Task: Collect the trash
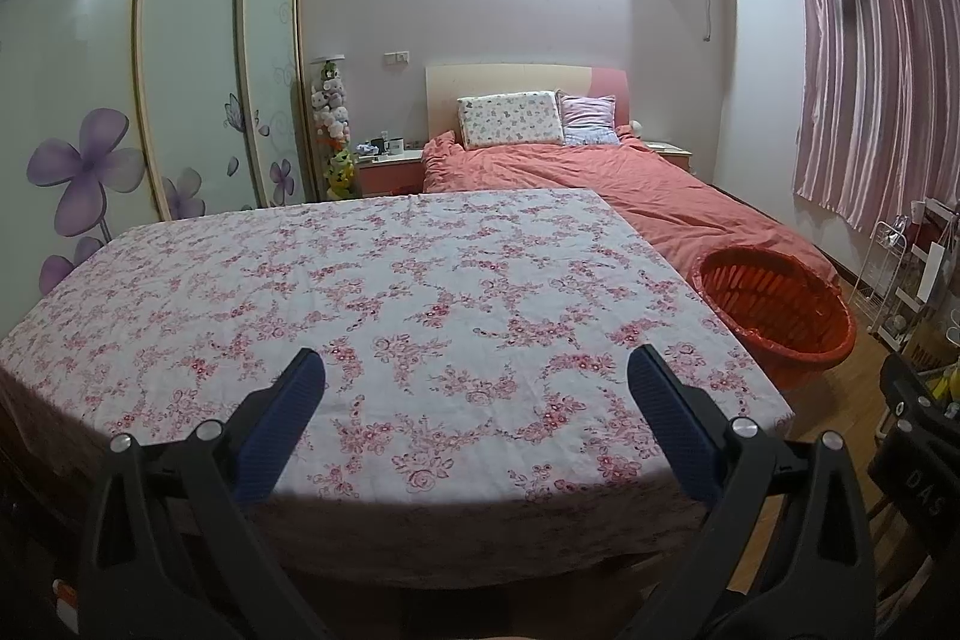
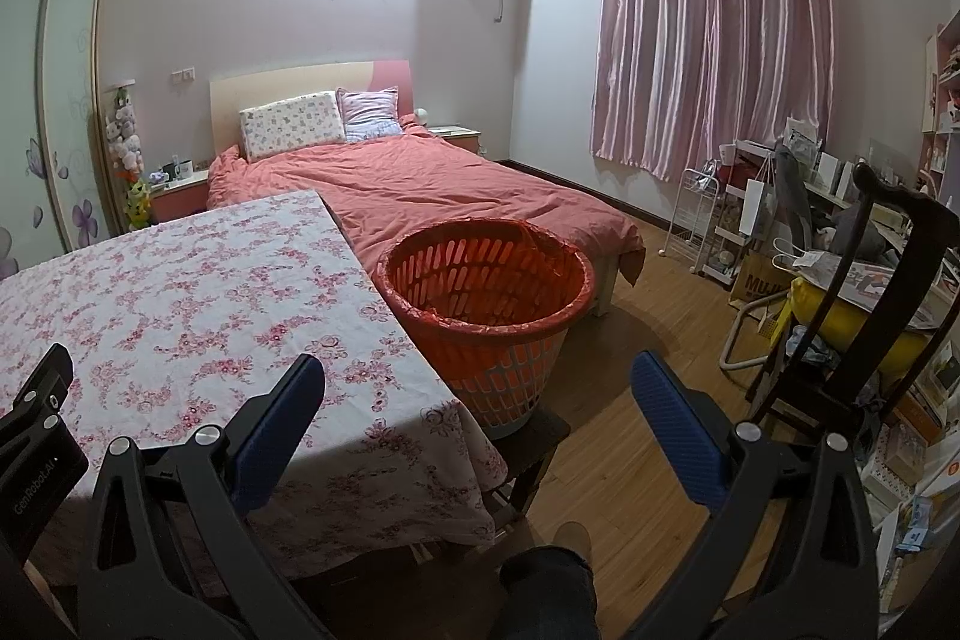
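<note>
Jaws of the left gripper (image 1: 477, 370) stand spread wide, holding nothing, poised above the near part of a table draped in a floral tablecloth (image 1: 384, 292). Those of the right gripper (image 2: 478, 373) gape just as wide and empty, one blue finger (image 2: 282, 424) over the cloth's corner, the other over the wooden floor (image 2: 648, 340).

Ahead of the right jaws, between them, sits the orange basket (image 2: 489, 280), slatted, lined with a red bag, on a dark stool just beside the table edge. From the left wrist it lies far right of the jaws.

Only the right view shows a dark chair (image 2: 888, 244), cluttered shelves and the person's knee (image 2: 549, 580).
</note>
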`<action>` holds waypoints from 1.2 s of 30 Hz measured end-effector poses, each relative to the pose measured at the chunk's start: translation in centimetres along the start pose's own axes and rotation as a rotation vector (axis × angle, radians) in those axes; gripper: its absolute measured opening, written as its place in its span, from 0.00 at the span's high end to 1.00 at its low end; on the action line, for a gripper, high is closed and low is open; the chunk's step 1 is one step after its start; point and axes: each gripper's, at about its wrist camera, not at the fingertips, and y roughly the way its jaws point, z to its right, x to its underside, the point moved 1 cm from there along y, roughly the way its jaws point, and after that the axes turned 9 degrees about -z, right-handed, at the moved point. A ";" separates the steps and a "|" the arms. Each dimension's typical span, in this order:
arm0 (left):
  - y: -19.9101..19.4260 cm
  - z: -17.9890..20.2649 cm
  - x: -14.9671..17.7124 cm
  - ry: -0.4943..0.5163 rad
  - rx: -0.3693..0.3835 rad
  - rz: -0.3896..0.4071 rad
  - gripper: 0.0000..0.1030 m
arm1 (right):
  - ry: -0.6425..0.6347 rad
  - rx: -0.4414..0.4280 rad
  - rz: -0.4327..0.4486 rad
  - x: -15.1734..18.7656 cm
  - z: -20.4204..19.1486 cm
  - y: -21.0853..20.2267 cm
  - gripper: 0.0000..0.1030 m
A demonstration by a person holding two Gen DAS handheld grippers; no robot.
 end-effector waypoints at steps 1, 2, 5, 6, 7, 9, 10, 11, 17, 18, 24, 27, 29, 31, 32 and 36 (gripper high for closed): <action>0.0 0.0 0.0 0.000 0.000 0.000 0.04 | 0.000 0.000 0.000 0.0 0.0 0.0 0.02; 0.0 0.0 0.0 0.000 0.000 0.000 0.04 | 0.000 0.000 0.000 0.0 0.0 0.0 0.02; -0.1 0.0 0.0 -0.001 0.002 0.000 0.04 | 0.000 0.001 0.000 0.0 0.0 0.0 0.02; -0.1 0.0 0.0 -0.001 0.001 0.000 0.04 | 0.000 0.000 0.000 0.0 0.0 0.0 0.02; -0.1 0.0 0.0 -0.001 0.001 0.000 0.04 | 0.000 0.000 0.000 0.0 0.0 0.0 0.02; -0.1 0.0 0.0 -0.001 0.001 -0.001 0.04 | 0.000 0.000 0.000 0.0 0.0 0.0 0.02; 0.0 0.1 0.0 -0.001 0.002 -0.001 0.04 | -0.001 0.000 0.000 0.0 0.0 0.0 0.02; -0.1 0.1 0.0 -0.002 0.003 -0.002 0.04 | 0.000 0.000 0.000 0.0 0.1 0.0 0.02; -0.1 0.2 0.1 -0.003 0.004 -0.004 0.04 | 0.000 -0.001 -0.001 0.0 0.1 0.0 0.02; -0.1 0.1 0.1 -0.003 0.004 -0.003 0.04 | 0.000 0.000 -0.001 0.0 0.0 0.0 0.02; 0.0 0.2 0.2 -0.006 0.005 -0.007 0.04 | 0.000 0.000 0.000 0.1 0.1 0.0 0.02; 0.0 0.2 0.2 -0.006 0.005 -0.008 0.04 | 0.001 0.000 0.000 0.1 0.1 0.0 0.02; 0.0 0.2 0.2 -0.006 0.005 -0.008 0.04 | 0.000 -0.001 0.000 0.1 0.1 0.0 0.02; 0.0 0.2 0.2 -0.006 0.005 -0.008 0.04 | 0.001 -0.001 0.000 0.1 0.1 0.0 0.02; 0.0 0.2 0.2 -0.006 0.004 -0.008 0.04 | 0.000 -0.001 0.000 0.1 0.1 0.0 0.02; 0.0 0.1 0.2 -0.007 0.005 -0.008 0.04 | 0.000 -0.001 0.000 0.0 0.1 0.0 0.02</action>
